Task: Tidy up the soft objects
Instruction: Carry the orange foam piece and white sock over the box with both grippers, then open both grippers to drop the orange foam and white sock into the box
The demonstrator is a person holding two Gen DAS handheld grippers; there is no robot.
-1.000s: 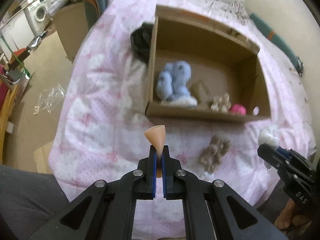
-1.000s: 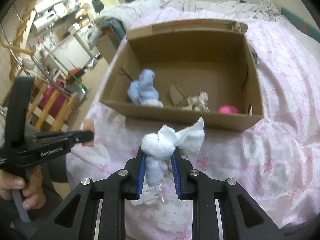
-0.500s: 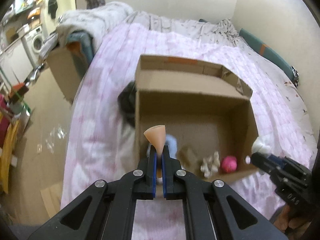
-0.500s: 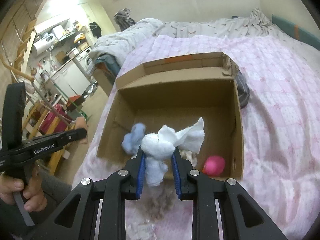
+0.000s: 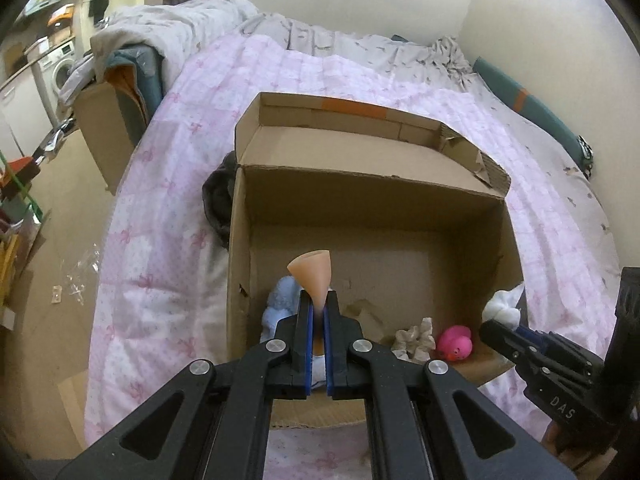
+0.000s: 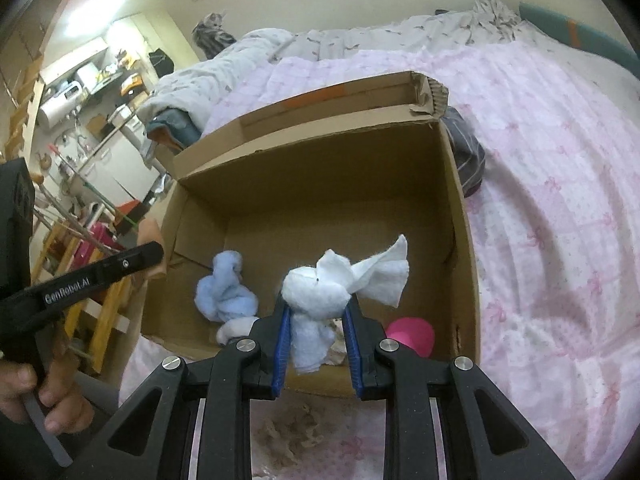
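Observation:
An open cardboard box (image 5: 360, 196) lies on the pink bedspread; it also shows in the right wrist view (image 6: 320, 184). My left gripper (image 5: 317, 308) is shut on a peach cone-shaped soft toy (image 5: 312, 276), held above the box's near left part. My right gripper (image 6: 317, 312) is shut on a white cloth toy (image 6: 320, 284), held above the box's near edge. In the box lie a blue plush (image 6: 228, 288), a pink toy (image 5: 454, 342) and a beige fuzzy toy (image 5: 414, 338).
A brown fuzzy toy (image 6: 292, 432) lies on the bedspread (image 6: 560, 200) in front of the box. A dark cloth (image 5: 216, 204) lies against the box's left side. Grey bedding (image 5: 180, 28) is piled at the far end. Floor and furniture lie to the left.
Both grippers have moved forward with their toys, from in front of the box to above its near part. The box now fills more of both views.

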